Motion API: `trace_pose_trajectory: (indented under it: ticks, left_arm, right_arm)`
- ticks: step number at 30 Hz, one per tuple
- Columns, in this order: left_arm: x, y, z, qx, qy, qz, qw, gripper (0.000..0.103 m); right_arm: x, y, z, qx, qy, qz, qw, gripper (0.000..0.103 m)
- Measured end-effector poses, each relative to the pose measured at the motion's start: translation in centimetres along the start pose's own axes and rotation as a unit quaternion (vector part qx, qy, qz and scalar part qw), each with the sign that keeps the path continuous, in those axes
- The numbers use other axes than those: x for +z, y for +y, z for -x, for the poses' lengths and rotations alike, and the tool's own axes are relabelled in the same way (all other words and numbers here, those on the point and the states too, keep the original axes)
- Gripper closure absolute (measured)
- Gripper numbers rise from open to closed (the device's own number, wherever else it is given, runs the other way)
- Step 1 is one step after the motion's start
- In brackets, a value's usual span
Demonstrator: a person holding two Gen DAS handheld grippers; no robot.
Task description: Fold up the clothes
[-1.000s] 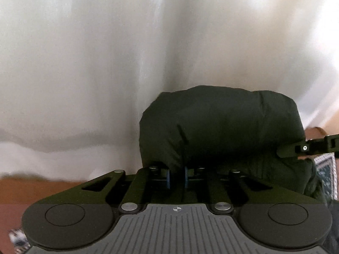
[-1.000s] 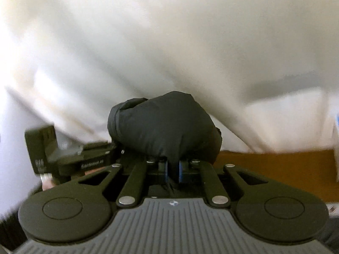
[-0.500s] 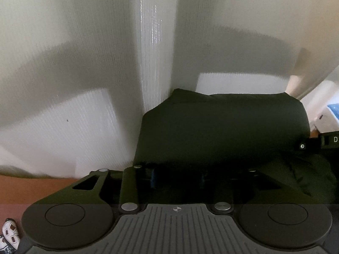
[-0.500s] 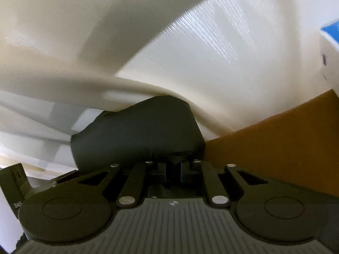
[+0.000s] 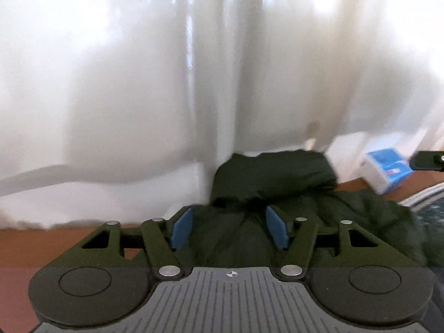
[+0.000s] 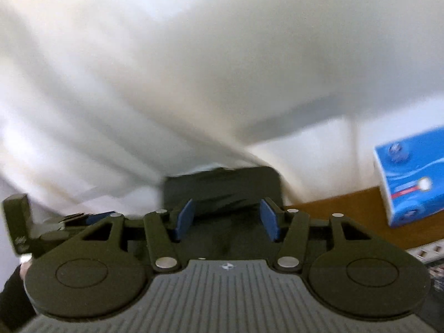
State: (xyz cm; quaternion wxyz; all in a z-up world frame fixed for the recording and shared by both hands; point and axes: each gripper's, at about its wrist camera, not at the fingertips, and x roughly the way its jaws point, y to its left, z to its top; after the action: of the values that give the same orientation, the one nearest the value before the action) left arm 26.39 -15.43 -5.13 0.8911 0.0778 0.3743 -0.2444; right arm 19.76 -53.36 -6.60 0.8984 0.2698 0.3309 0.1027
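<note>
1. Dark green, puffy cloth, a soft garment (image 5: 273,179), is seen low in the middle of both frames, resting on a brown wooden surface (image 5: 55,245) against a white curtain (image 5: 111,83).
2. In the left wrist frame, the left gripper (image 5: 229,229) is seen with its blue pads (image 5: 181,229) spread and opening; cloth lies between them, but it is not pinched.
3. In the right wrist frame, the right gripper (image 6: 226,220) is also opening, with the garment (image 6: 222,187) just ahead and loose between the pads.
4. The cloth is probably being let go so that a fold can settle.
5. At the right edge, a blue and white tissue pack (image 6: 410,183) is seen.
6. The garment looks thick and squashy, so it may spring back open.
</note>
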Motion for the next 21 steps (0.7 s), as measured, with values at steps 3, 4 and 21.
trace_pose_trajectory:
  ticks: [3,4,21]
  left_arm:
    - [-2.6,-0.8,6.6,0.013,-0.026,-0.013,0.9995,0.021]
    - [-4.3,-0.7,8.5,0.023,-0.025,-0.02,0.9992,0.02]
    - [-30.4,1.7,15.6,0.169,0.144,0.01,0.9751,0.017]
  right_arm:
    - [-2.3,1.2,6.8,0.008,-0.018,0.058,0.998,0.035]
    - [-3.6,1.8,8.6,0.007,-0.022,0.074,0.997,0.033]
    - [-27.1,-0.3,17.8,-0.162,0.084,0.097,0.978,0.03]
